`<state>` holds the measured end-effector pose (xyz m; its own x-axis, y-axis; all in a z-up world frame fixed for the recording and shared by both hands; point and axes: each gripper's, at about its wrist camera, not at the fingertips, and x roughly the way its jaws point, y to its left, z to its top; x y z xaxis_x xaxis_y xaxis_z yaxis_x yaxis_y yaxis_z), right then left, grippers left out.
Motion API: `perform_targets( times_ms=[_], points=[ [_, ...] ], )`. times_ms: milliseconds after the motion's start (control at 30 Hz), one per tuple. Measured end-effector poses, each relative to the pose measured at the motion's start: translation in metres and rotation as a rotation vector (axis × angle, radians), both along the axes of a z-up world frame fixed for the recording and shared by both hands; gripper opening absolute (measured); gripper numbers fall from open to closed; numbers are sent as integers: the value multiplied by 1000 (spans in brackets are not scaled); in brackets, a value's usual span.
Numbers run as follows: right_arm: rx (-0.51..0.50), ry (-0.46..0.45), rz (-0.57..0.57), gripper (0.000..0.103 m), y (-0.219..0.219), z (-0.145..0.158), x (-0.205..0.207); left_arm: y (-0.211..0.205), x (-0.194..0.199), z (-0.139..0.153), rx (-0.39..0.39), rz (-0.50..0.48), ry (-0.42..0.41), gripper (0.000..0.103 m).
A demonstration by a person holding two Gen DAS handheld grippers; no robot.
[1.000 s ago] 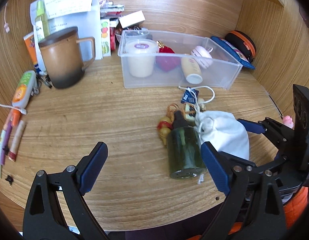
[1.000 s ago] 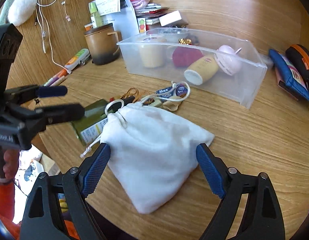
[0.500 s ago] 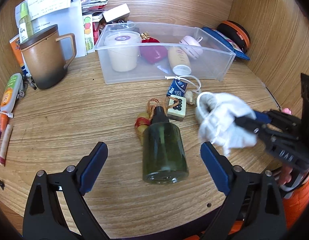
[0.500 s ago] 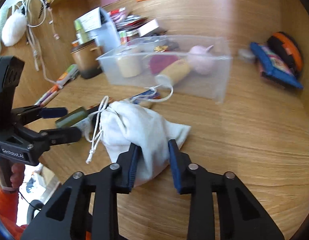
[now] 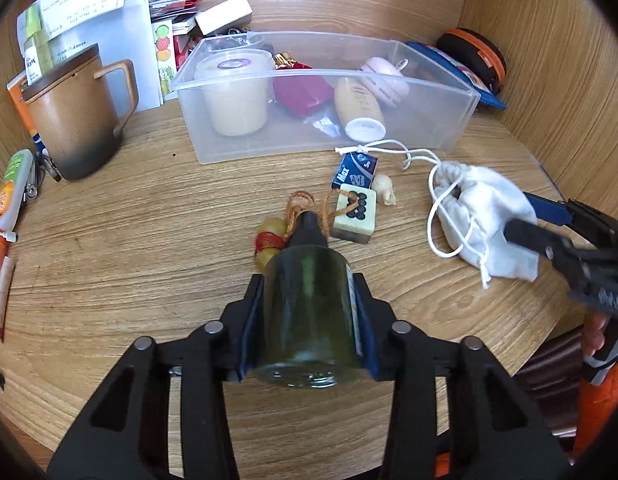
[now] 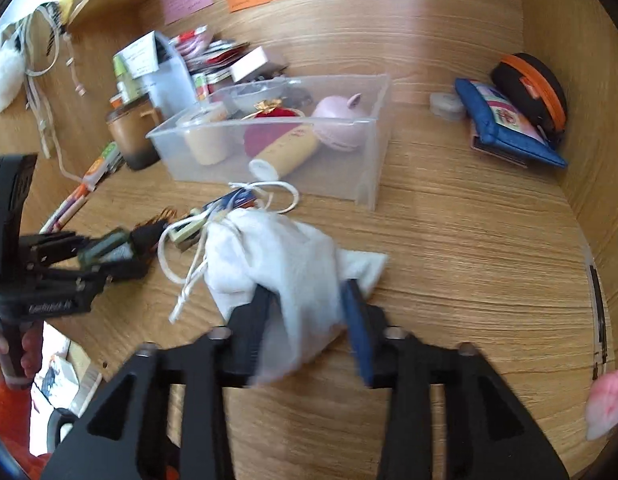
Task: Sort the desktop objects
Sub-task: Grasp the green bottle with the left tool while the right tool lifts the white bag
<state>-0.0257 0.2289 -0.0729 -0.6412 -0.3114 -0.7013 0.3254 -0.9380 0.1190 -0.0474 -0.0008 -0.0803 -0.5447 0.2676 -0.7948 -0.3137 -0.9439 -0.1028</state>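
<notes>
Left wrist view: the left gripper (image 5: pixel 309 312) is clamped on the green bottle (image 5: pixel 311 316), its blue pads against both sides of the body. The bottle's black cap points away toward the mahjong tile (image 5: pixel 355 216) and blue packet (image 5: pixel 355 169) on the desk (image 5: pixel 149 240). The clear bin (image 5: pixel 449 120) stands behind them, holding a jar (image 5: pixel 235 96), a red pouch (image 5: pixel 303 94) and a lotion tube (image 5: pixel 359 106). A brown mug (image 5: pixel 75 114) stands left of the bin. At right, the right gripper (image 5: pixel 525 216) pinches the white bag (image 5: pixel 485 220).

Right wrist view: the right gripper (image 6: pixel 305 312) is closed on the bag (image 6: pixel 285 248), cloth bunched between the fingers. The bag hangs near the bin (image 6: pixel 373 160); the frame is blurred. The left gripper (image 6: pixel 121 250) holds the bottle (image 6: pixel 107 246) at left.
</notes>
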Motion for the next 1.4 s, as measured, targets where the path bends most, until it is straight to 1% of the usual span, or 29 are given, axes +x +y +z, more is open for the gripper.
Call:
perform_targets(
  times_ms=[33, 100, 167, 267, 367, 467, 567, 600, 700, 800, 933, 1100, 1267, 1400],
  points=[
    [2, 12, 3, 68, -1, 1, 2, -1, 0, 1, 0, 1, 5, 41],
    [14, 55, 1, 82, -4, 7, 8, -1, 0, 4, -8, 3, 16, 41],
    [25, 80, 18, 84, -7, 11, 10, -1, 1, 8, -2, 1, 27, 41],
    [80, 74, 43, 86, -20, 9, 3, -2, 2, 18, 3, 0, 52, 41],
    [157, 46, 70, 86, -35, -2, -9, -4, 3, 27, 15, -3, 73, 41],
    [187, 13, 86, 86, -45, -14, -19, -4, 3, 35, 18, -6, 94, 41],
    [186, -2, 79, 84, -47, -21, -25, -2, 1, 43, 20, -17, 117, 41],
    [186, 5, 83, 80, -48, -20, -25, -1, 0, 45, 21, -22, 123, 41],
    [150, 6, 90, 74, -45, -17, -27, 3, -5, 53, 23, -33, 141, 41],
    [114, 5, 88, 71, -41, -13, -29, 6, -10, 60, 24, -44, 158, 41],
    [80, 22, 74, 71, -37, -2, -30, 9, -14, 68, 30, -55, 173, 41],
    [58, 67, 76, 71, -36, 25, -26, 12, -20, 77, 33, -61, 199, 41],
    [74, 133, 73, 71, -34, 52, -27, 15, -29, 85, 31, -68, 219, 41],
    [65, 152, 65, 71, -31, 67, -34, 19, -35, 92, 20, -78, 237, 41]
  ],
)
